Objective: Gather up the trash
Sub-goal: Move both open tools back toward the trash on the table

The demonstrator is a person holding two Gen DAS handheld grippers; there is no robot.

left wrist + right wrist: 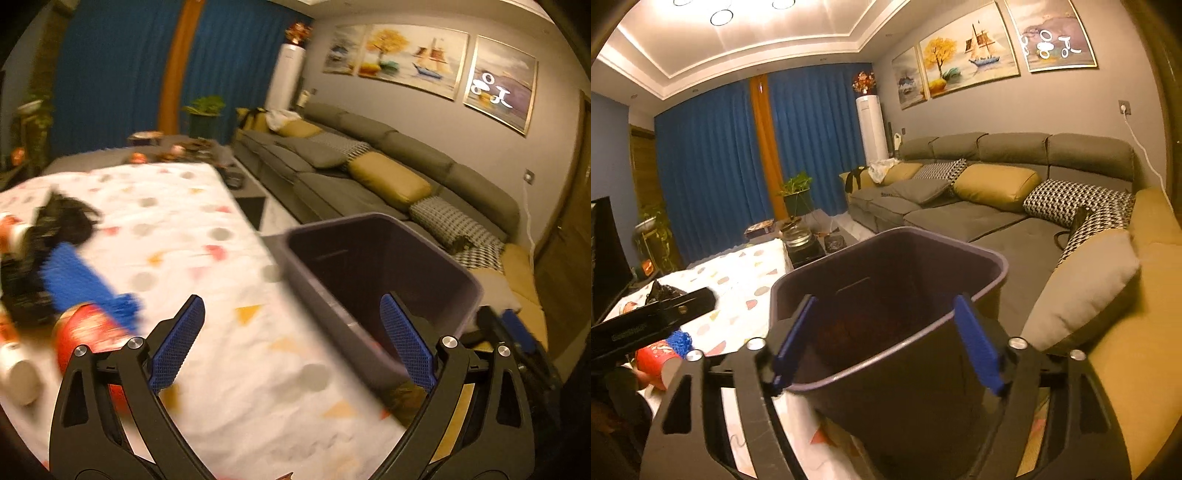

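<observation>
Living-room setting: blue curtains [713, 166] cover the far wall, and a long grey sofa [979, 218] with yellow and patterned cushions runs along the right wall beneath framed paintings [967, 51]. A low table carries a white cloth with coloured spots [192, 229].

A dark bin [384, 269] stands at the right edge of the table, between table and sofa. Its mouth is open toward both cameras. The interior is dark; reddish matter shows dimly near the bottom, identity not discernible.

Left gripper [291, 343]: fingers spread wide, nothing between the blue pads. It hovers over the cloth, with the right finger overlapping the near rim of the bin in the view.

Right gripper [886, 343]: fingers apart, no pad contact with anything. The near wall of the bin lies between them in the view, and the gripper points into the bin mouth.

Remaining trash on the table, left side: a red cup [85, 332] lying on its side, a blue mesh item [81, 280] touching it, a crumpled black bag [62, 218] behind, and a white cup [18, 373] at the left edge. All are motion-blurred in the left wrist view.
</observation>
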